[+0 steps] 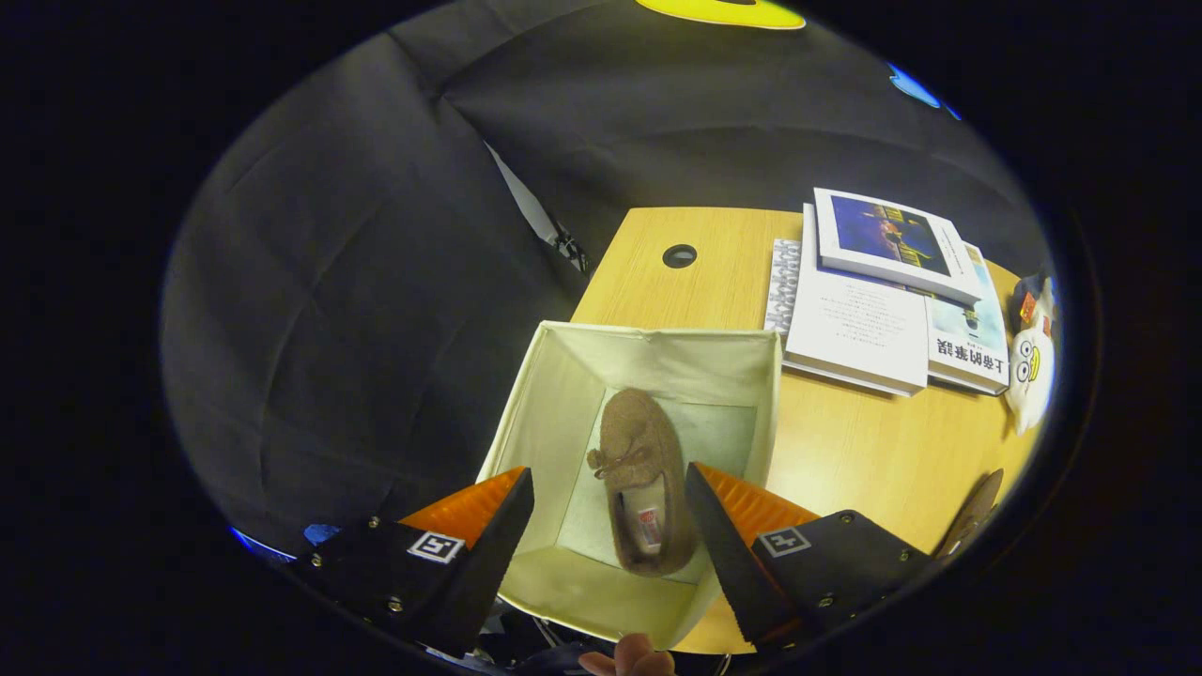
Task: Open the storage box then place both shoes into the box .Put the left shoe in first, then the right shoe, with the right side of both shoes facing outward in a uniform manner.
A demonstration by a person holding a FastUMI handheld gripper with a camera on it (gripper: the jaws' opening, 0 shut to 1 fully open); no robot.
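While gripper (pixel 608 488) gapes, shoe (pixel 643 479) toe pointing ahead

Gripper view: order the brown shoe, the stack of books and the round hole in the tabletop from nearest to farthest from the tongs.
The tongs are open above the storage box.
1. Brown shoe: lying in the box, between the fingers.
2. Stack of books: on the table beyond the box, off to the right finger's side.
3. Round hole: in the tabletop past the box's far wall.
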